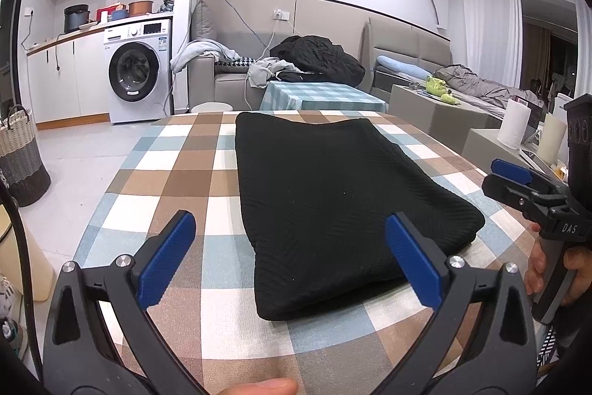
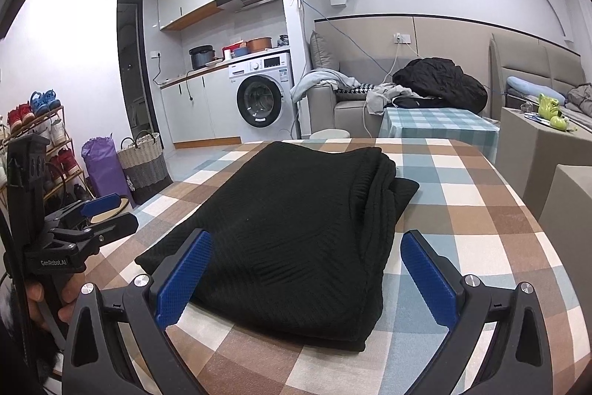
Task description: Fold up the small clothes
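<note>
Two grippers, left gripper [image 1: 288, 258] and right gripper [image 2: 307, 274], hover with jaws spread and empty at 6 o'clock of the black garment [image 1: 333, 195], already folded on the checked tablecloth [image 1: 166, 180], folding seemingly complete.

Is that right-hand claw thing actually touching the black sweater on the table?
Cannot tell. In the right wrist view the right gripper is open with its blue fingers either side of the black sweater, overlapping its near edge, but neither view plainly shows contact or a gap.
</note>
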